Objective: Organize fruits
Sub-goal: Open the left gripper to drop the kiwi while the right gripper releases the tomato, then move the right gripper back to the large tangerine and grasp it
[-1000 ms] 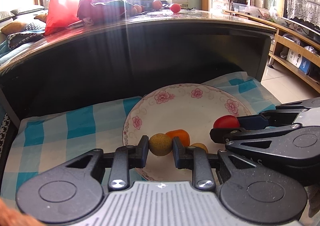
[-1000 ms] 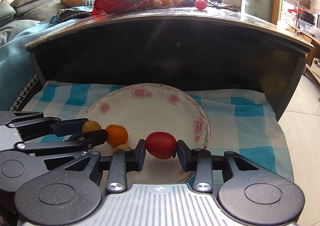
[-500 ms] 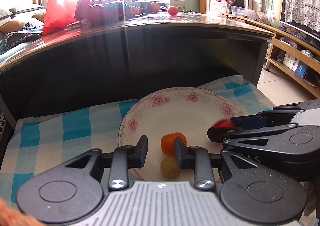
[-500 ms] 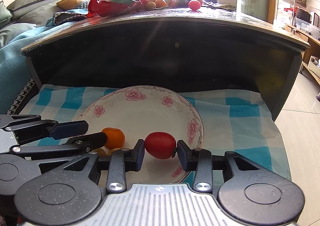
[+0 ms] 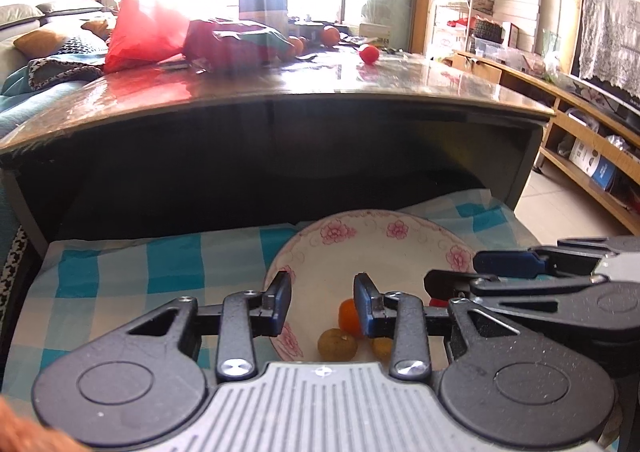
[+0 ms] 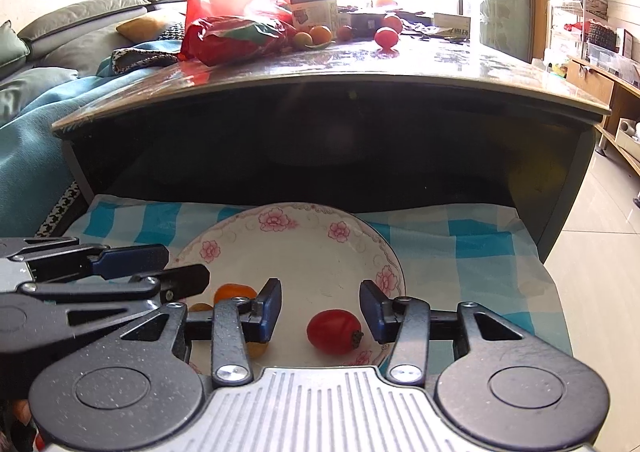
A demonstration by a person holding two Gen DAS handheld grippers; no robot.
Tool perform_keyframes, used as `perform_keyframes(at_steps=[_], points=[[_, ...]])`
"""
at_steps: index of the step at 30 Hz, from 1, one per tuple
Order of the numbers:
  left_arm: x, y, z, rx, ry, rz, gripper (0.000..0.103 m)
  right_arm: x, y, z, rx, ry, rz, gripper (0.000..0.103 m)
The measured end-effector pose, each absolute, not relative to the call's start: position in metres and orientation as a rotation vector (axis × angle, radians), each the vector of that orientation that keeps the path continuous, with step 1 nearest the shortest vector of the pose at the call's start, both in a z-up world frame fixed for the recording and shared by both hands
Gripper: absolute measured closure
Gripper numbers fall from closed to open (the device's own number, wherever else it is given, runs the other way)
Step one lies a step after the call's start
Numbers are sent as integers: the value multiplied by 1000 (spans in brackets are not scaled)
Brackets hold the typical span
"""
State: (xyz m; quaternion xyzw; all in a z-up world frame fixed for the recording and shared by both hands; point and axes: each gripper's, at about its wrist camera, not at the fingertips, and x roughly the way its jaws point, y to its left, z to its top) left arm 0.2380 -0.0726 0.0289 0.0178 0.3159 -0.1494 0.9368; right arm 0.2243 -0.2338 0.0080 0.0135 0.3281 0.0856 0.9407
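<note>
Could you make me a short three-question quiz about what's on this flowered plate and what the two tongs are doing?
1. True or false: the red tomato is clamped tight between the pads of the right tongs.
2. Which fruit lies nearest the left tongs? A) a banana B) the greenish-brown round fruit C) a grape
3. Fill in: the plate rests on a blue and white ______ cloth.

Key: 1 false: both tongs have just been opening, and the tomato lies loose on the plate between the parted pads. 2 B, beside the small orange fruit. 3 checked.
</note>
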Motion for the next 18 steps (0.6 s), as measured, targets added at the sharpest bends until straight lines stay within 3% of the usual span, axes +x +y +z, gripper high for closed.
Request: perform_keyframes(at_steps=[18], points=[[192,-43,61,14,641,-283,59,185,-214,39,25,651,234,59]])
